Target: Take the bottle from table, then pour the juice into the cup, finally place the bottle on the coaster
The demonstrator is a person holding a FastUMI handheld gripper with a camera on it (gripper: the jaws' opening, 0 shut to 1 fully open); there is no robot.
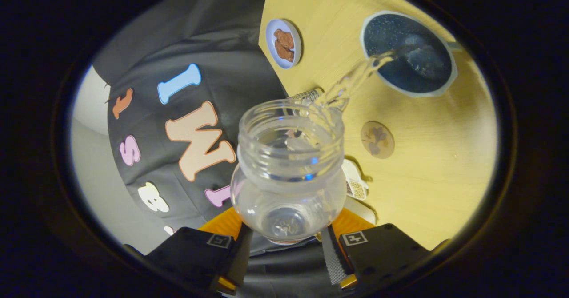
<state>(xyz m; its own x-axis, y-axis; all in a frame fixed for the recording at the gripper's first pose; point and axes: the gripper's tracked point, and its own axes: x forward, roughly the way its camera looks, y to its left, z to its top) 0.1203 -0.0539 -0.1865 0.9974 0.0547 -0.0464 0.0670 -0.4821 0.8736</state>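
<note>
The gripper squeezes the clear bottle at the bottom middle, both fingers pressing its sides. It is tipped, and juice runs into the blue cup at the upper right. This looks like the pouring step. Next, tip it up and carry it to the round coaster on the desk.
</note>
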